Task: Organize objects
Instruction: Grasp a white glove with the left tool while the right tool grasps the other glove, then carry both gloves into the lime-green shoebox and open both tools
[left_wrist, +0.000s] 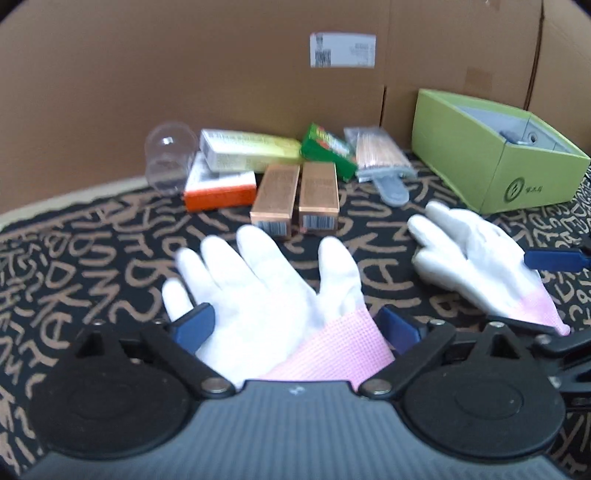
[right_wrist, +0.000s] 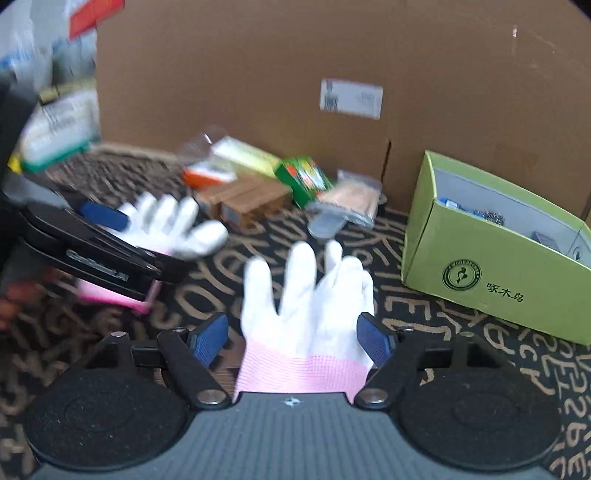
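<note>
A white glove with a pink cuff lies between the wide-apart fingers of my left gripper; the blue pads do not press it. A second white glove lies between the fingers of my right gripper, also open around it. That second glove shows in the left wrist view too, and the first glove in the right wrist view. Behind them lie two copper boxes, an orange box, a yellow box, a green packet, a bag of sticks and a clear cup.
A green open box with small items inside stands at the right, also in the right wrist view. A cardboard wall closes the back. The table has a black cloth with tan letters. Shelves with goods are at far left.
</note>
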